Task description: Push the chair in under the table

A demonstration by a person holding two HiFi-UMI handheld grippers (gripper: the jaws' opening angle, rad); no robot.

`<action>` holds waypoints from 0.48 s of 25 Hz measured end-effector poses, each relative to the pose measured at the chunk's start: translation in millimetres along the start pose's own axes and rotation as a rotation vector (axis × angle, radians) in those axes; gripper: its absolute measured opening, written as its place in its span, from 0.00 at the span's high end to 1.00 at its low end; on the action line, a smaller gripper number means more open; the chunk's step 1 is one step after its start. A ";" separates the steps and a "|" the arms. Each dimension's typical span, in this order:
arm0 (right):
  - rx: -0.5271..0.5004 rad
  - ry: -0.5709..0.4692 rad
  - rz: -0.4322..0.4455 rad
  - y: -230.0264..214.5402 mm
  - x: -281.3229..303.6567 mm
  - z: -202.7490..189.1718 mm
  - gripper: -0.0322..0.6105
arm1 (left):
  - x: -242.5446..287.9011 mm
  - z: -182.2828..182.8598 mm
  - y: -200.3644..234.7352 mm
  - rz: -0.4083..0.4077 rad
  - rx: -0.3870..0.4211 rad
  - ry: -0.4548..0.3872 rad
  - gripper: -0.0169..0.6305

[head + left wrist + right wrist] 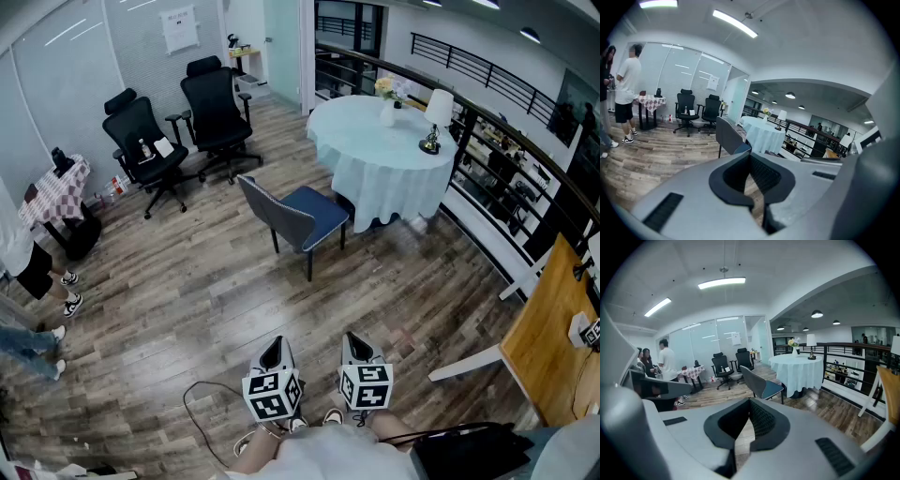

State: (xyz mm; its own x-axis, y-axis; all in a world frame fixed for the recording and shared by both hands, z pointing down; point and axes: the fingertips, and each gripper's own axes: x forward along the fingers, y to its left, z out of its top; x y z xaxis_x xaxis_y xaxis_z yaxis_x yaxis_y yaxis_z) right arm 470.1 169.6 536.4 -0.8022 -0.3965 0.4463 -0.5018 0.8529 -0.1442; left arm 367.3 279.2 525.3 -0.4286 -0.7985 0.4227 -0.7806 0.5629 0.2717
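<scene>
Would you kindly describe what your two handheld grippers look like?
The left gripper and right gripper match: pale grey moulded bodies with dark, ribbed pads set in a black surround. Each carries a white cube printed with black square markers.

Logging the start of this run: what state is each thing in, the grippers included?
Chair: upright, pulled out, not under the table.
Table: cloth-covered.
Lamp: upright on the table.
Vase: upright on the table, holding flowers.
Left gripper: shut, empty.
Right gripper: shut, empty.
</scene>
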 end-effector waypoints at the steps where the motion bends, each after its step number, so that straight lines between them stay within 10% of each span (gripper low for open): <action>1: -0.002 0.002 0.000 -0.9 0.4 1.1 0.92 | 0.8 1.1 -0.6 0.000 -0.003 0.000 0.97; 12: 0.019 -0.008 -0.015 -5.0 10.4 7.6 0.92 | 12.5 8.6 3.3 -0.013 -0.007 -0.002 0.97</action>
State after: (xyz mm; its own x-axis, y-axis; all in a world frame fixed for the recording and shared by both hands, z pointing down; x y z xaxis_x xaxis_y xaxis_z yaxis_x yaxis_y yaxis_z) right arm 461.8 158.6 535.1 -0.7970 -0.4122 0.4415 -0.5199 0.8402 -0.1541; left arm 355.4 269.3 524.1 -0.4189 -0.8063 0.4175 -0.7832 0.5535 0.2833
